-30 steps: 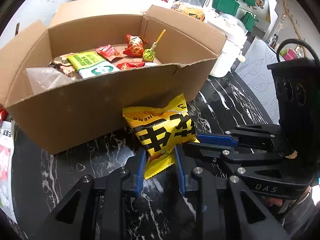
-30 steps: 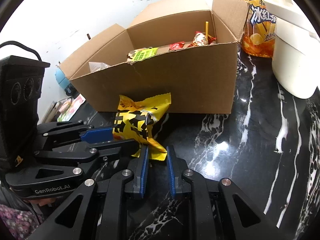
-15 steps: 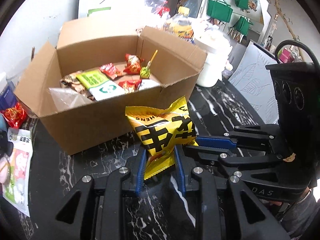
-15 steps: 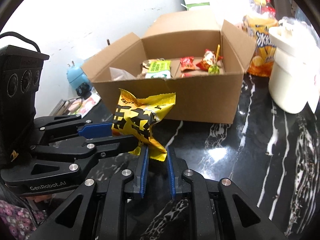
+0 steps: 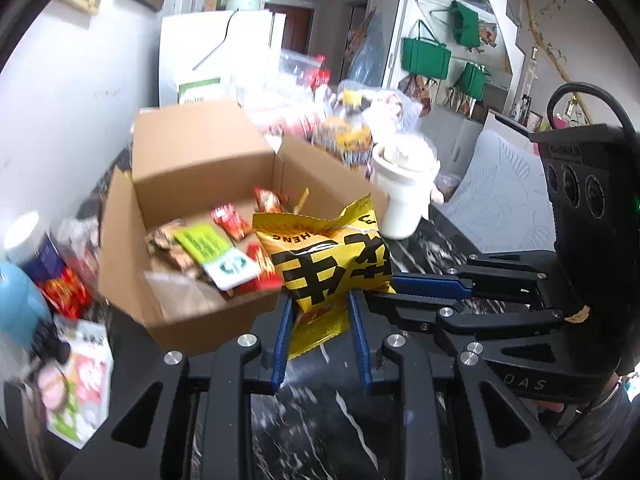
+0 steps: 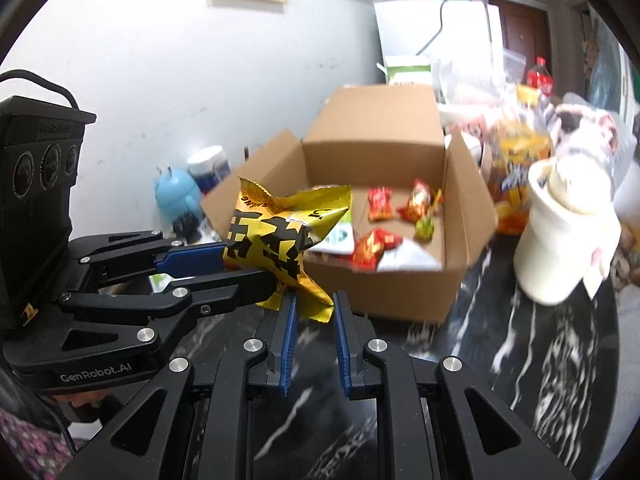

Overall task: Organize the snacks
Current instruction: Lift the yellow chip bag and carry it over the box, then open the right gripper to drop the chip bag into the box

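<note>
A yellow snack bag with black characters hangs in the air in front of the open cardboard box. My left gripper is shut on its lower part. My right gripper is shut on its lower corner; the bag also shows in that view. Each gripper appears in the other's view, the right one and the left one. The box holds several small snack packets, red, green and white.
A white lidded pot and an orange drink bottle stand right of the box. A blue figure, a jar and loose packets lie left of it. The table is black marble. A white wall is behind.
Both grippers have lifted the yellow bag off the table, up to about the height of the box's rim. The view into the box is steeper now.
</note>
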Demonstrator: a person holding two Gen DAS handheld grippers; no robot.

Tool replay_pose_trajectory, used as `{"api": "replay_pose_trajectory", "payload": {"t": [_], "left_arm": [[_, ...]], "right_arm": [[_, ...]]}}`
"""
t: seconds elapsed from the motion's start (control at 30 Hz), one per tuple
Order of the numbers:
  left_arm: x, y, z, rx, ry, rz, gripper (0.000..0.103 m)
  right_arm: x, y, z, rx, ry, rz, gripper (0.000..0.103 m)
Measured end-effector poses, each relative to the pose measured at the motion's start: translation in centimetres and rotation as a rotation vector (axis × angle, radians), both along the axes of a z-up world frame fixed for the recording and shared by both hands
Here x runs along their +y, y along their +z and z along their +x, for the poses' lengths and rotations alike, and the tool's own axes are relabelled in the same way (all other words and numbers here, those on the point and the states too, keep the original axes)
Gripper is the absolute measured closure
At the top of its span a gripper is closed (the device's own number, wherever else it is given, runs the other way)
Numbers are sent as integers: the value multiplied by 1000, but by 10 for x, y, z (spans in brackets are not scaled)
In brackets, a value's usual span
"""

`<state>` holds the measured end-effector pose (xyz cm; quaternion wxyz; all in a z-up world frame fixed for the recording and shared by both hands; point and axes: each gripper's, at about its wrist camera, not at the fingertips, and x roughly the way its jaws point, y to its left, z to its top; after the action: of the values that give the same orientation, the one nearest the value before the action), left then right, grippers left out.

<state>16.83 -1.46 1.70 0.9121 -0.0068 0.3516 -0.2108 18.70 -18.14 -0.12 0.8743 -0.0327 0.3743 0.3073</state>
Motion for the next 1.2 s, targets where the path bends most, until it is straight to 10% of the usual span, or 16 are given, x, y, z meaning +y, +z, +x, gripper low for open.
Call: {"api": "replay_pose_trajectory", "payload": {"t": [0.6,1.2], "left_arm": [[17,72,71,-160,41,16,77],[21,47,171,-67,68,84,77]], "right_arm": [[31,70,74,-165,43,6,85],[48,41,176,-78,49,-8,85]]}}
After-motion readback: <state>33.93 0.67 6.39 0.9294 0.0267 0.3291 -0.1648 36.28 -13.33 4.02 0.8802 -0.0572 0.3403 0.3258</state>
